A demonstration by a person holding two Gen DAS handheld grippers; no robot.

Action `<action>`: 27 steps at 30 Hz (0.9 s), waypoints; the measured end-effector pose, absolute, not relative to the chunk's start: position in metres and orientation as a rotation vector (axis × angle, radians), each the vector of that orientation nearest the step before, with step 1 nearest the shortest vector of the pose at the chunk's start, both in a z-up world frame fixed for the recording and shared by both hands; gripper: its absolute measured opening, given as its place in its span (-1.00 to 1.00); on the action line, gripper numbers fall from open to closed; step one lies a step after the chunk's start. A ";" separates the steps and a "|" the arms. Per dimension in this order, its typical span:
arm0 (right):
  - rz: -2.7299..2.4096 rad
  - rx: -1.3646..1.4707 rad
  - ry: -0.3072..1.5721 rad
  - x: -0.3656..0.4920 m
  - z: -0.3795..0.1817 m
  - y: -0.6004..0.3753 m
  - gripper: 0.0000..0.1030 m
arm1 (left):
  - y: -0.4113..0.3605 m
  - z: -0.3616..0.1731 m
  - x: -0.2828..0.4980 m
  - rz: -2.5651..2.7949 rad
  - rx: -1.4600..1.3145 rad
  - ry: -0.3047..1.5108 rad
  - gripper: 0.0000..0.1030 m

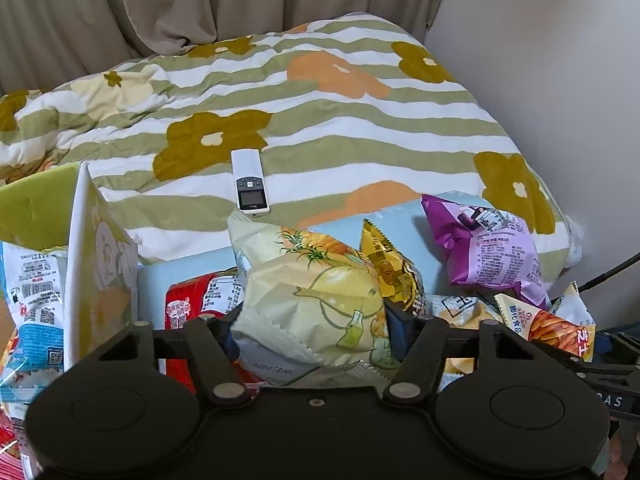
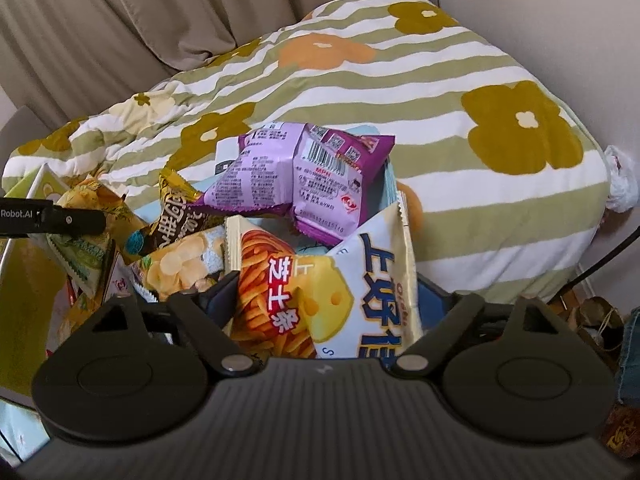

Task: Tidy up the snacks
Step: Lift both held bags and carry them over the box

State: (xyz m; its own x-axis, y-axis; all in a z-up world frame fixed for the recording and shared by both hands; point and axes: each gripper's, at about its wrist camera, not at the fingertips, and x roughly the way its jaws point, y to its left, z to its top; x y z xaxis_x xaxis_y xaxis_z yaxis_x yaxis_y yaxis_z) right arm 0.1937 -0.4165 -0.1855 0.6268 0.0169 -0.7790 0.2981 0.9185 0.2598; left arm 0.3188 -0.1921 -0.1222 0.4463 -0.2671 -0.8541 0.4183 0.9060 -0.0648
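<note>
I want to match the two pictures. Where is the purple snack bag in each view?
Left wrist view: the purple bag lies at the right, beyond the gripper, on the far edge of the snack pile.
Right wrist view: the purple bag lies in the centre, behind the cheese-stick bag.
Shared landmark: the flowered striped quilt behind the pile.

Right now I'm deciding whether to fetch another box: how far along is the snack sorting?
Early. A blue-and-white packet already sits in the green box. The left hand-held gripper pinches a pale yellow bag; the right hand-held gripper straddles the cheese-stick bag. The purple, gold and red packets lie loose.
</note>
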 end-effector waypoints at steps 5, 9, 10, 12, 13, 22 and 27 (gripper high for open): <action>-0.169 0.393 0.873 0.189 -0.183 -0.419 0.75 | -0.191 -0.118 0.314 -0.440 0.162 1.005 0.14; -0.171 0.400 0.860 0.183 -0.179 -0.417 0.74 | -0.188 -0.113 0.306 -0.444 0.152 0.983 0.10; -0.174 0.401 0.856 0.181 -0.178 -0.417 0.74 | -0.187 -0.112 0.304 -0.446 0.148 0.977 0.10; -0.178 0.403 0.847 0.177 -0.175 -0.417 0.73 | -0.186 -0.108 0.300 -0.447 0.142 0.963 0.09; -0.180 0.404 0.843 0.175 -0.174 -0.417 0.73 | -0.185 -0.105 0.298 -0.448 0.137 0.955 0.09; -0.187 0.399 0.785 0.163 -0.135 -0.418 0.73 | -0.169 -0.066 0.270 -0.451 0.091 0.848 0.09; -0.157 0.388 0.748 0.161 -0.107 -0.405 0.73 | -0.151 -0.041 0.252 -0.447 0.065 0.779 0.09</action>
